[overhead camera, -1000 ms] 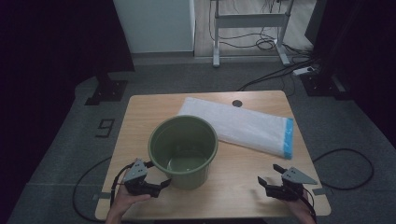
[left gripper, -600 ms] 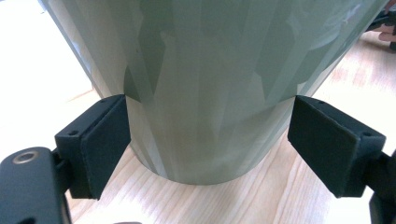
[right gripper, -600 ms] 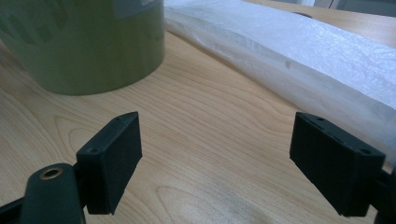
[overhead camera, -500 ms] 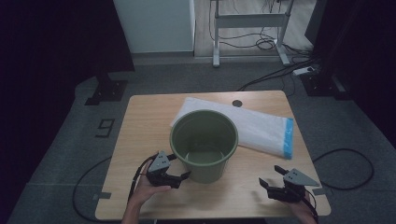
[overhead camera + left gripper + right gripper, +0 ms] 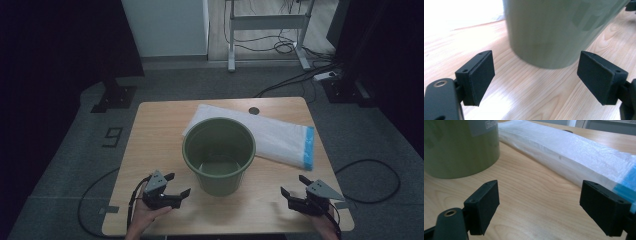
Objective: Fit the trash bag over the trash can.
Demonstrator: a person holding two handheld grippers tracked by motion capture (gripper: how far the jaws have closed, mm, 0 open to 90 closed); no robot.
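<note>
A green plastic bucket [image 5: 219,155] stands upright and empty at the middle of the wooden table [image 5: 150,145]. Behind it and to its right lies a flat white bag with a blue end [image 5: 285,140]. My left gripper [image 5: 177,184] is open near the front edge, a short way left of the bucket and apart from it. In the left gripper view the bucket's wall [image 5: 554,30] rises just beyond the spread pads [image 5: 480,75]. My right gripper [image 5: 294,186] is open at the front right, holding nothing. In the right gripper view it [image 5: 539,205] faces the bag [image 5: 574,157], with the bucket [image 5: 459,147] at the left.
A round cable hole [image 5: 254,110] sits near the table's far edge. Cables run over the floor on both sides [image 5: 372,170]. A metal desk frame [image 5: 267,22] and a power strip [image 5: 327,76] stand beyond the table. Dark curtains close in the left and right.
The bucket has shifted right to the table's middle, with my left gripper alongside it. That gripper has since drawn back to the left, away from it. The right gripper has stayed put.
</note>
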